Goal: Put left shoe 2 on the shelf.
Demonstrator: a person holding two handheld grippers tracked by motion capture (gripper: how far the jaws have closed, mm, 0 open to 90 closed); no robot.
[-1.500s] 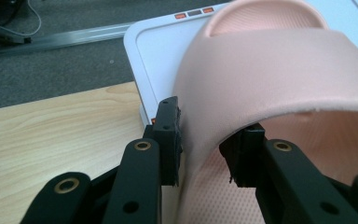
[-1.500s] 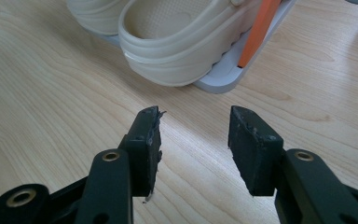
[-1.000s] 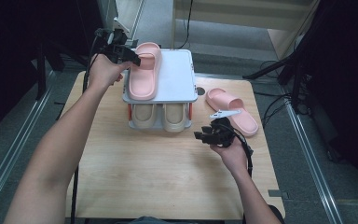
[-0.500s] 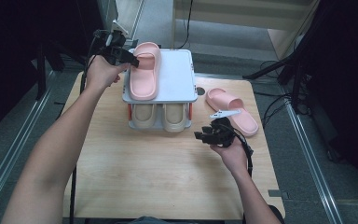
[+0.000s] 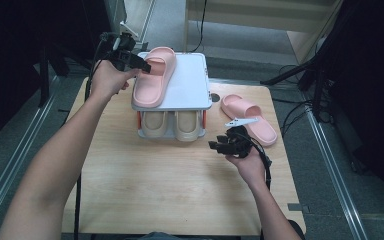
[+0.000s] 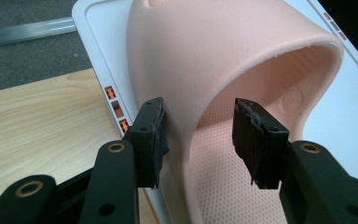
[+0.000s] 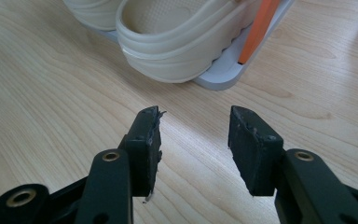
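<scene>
A pink slipper [image 5: 152, 80] lies on the white top shelf [image 5: 192, 87] of a small two-tier shoe rack. My left gripper [image 5: 145, 65] reaches in from the left, its jaws astride the side wall of the slipper's strap [image 6: 223, 60]. They have just been opening, and the inner pad stands clear of the strap. A second pink slipper [image 5: 250, 117] lies on the table to the right of the rack. My right gripper [image 5: 215, 146] hovers low in front of the rack's right corner, open with nothing between its jaws, pointing at the beige slippers [image 7: 182, 42].
Two beige slippers [image 5: 172, 125] fill the rack's lower tier between orange posts [image 7: 256, 32]. The light wooden table [image 5: 155, 185] has bare room in front of the rack. Dark stands and cables surround the table, and a metal rail runs along each side.
</scene>
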